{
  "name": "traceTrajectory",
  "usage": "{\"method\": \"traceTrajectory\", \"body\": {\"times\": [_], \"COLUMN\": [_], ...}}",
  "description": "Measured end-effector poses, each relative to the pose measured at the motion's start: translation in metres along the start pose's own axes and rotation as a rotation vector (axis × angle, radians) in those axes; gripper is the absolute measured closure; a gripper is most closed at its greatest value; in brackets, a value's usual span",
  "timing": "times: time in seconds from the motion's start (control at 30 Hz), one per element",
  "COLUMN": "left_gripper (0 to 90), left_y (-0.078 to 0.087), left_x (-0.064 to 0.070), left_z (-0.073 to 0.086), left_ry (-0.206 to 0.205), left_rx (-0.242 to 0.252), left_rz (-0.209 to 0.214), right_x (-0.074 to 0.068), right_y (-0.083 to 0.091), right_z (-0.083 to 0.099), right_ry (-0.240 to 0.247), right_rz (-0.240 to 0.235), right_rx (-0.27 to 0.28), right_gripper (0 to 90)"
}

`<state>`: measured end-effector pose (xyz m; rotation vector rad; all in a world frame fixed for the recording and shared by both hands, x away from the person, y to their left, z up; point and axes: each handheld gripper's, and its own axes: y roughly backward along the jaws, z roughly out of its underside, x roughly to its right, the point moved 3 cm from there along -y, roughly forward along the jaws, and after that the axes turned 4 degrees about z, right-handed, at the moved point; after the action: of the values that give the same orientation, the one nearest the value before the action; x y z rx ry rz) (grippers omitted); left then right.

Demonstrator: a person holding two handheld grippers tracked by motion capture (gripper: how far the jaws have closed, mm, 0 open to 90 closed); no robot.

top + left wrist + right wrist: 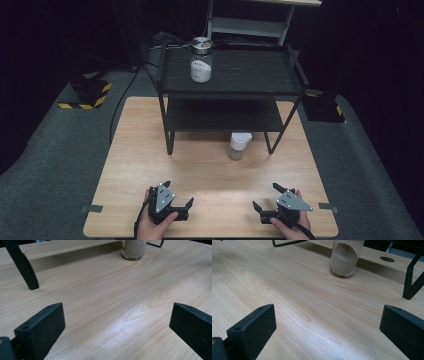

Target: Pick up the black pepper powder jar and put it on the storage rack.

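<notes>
Lower left of the high view: my left hand-held gripper rests on the table, jaws wide, holding nothing. Centre frame, the sand jar stands upright beneath the rack, well apart from both, probably awaiting pickup. Lower right: right hand-held gripper, likewise wide, empty.

You work on a pale wooden table with smooth, faintly sheened grain. Your left gripper and right gripper have matt black jaws. The clear glass jar of tan powder looks glossy; the black rack looks like matt metal.
</notes>
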<state>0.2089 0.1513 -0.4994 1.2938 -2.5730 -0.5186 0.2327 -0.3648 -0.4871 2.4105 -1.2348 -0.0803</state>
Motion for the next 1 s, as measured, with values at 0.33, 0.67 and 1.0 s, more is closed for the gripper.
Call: {"method": "traceTrajectory", "body": {"times": [0.33, 0.67, 1.0], "left_gripper": [0.5, 0.5, 0.5], "left_y": [0.000, 0.001, 0.002], "left_x": [-0.002, -0.003, -0.002], "left_z": [0.000, 0.000, 0.001], "left_ry": [-0.013, -0.020, -0.015], "left_rx": [-0.001, -0.002, -0.002], "left_rz": [0.022, 0.040, 0.037], "right_x": [-0.003, -0.009, -0.005], "right_y": [0.000, 0.001, -0.002], "right_z": [-0.001, -0.018, -0.031], "right_ry": [-0.046, -0.049, -0.057], "right_rz": [0.028, 0.041, 0.046], "right_rx": [-0.001, 0.029, 0.046], "right_gripper": [0.3, 0.3, 0.3]}}
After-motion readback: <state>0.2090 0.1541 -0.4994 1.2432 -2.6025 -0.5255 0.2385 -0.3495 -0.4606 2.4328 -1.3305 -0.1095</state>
